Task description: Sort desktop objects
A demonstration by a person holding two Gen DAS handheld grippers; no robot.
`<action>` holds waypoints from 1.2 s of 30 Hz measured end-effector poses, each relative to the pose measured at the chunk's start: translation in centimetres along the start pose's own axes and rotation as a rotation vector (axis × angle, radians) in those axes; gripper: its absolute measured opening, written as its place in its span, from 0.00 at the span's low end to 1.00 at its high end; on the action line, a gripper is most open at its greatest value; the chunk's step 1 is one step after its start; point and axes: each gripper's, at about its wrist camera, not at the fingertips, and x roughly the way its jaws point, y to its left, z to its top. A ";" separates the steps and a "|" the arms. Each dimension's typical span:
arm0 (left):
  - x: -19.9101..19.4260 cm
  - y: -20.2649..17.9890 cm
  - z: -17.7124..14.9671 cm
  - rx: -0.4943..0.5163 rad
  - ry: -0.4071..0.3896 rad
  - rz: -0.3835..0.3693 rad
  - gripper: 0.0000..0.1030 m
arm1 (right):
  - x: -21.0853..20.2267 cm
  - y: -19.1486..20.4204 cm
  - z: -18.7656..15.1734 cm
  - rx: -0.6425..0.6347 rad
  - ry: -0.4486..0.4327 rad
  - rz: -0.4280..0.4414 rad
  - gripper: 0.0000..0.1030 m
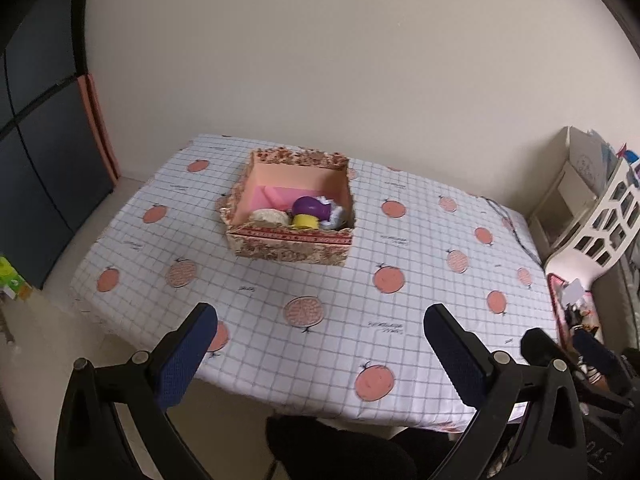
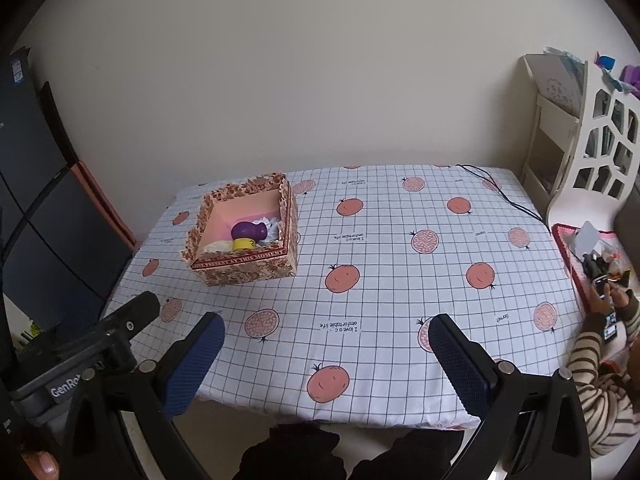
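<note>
Plain cream wall [image 2: 280, 60]; white cutout chair [image 2: 600, 152] right; dark cabinet [image 1: 36, 140] left.

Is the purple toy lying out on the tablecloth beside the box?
No, the purple toy sits inside the patterned box, above a yellow piece.

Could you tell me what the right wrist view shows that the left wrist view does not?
Only the right wrist view shows the lettered band on the box front, a person in a striped sleeve holding a phone, and the left gripper's body marked GenRo. Only the left wrist view shows a green item on the floor at far left. Both show the patterned box on the checked tablecloth, holding a purple object and a yellow one, with each gripper open and empty.
</note>
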 end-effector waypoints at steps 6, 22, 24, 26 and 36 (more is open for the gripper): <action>-2.3 0.0 -0.7 0.006 -0.032 0.005 1.00 | -2.1 0.4 -0.7 -0.010 -0.021 -0.004 1.00; -7.3 0.5 -2.2 0.022 -0.111 -0.003 1.00 | -6.9 1.8 -2.5 -0.029 -0.089 -0.027 1.00; -7.8 0.5 -2.5 0.021 -0.121 -0.006 1.00 | -7.4 1.8 -2.7 -0.030 -0.094 -0.027 1.00; -8.2 0.6 -2.8 0.020 -0.130 -0.006 1.00 | -7.8 1.9 -2.8 -0.031 -0.100 -0.027 1.00; -9.8 0.9 -3.2 0.013 -0.165 -0.012 1.00 | -9.3 2.4 -3.2 -0.039 -0.120 -0.034 1.00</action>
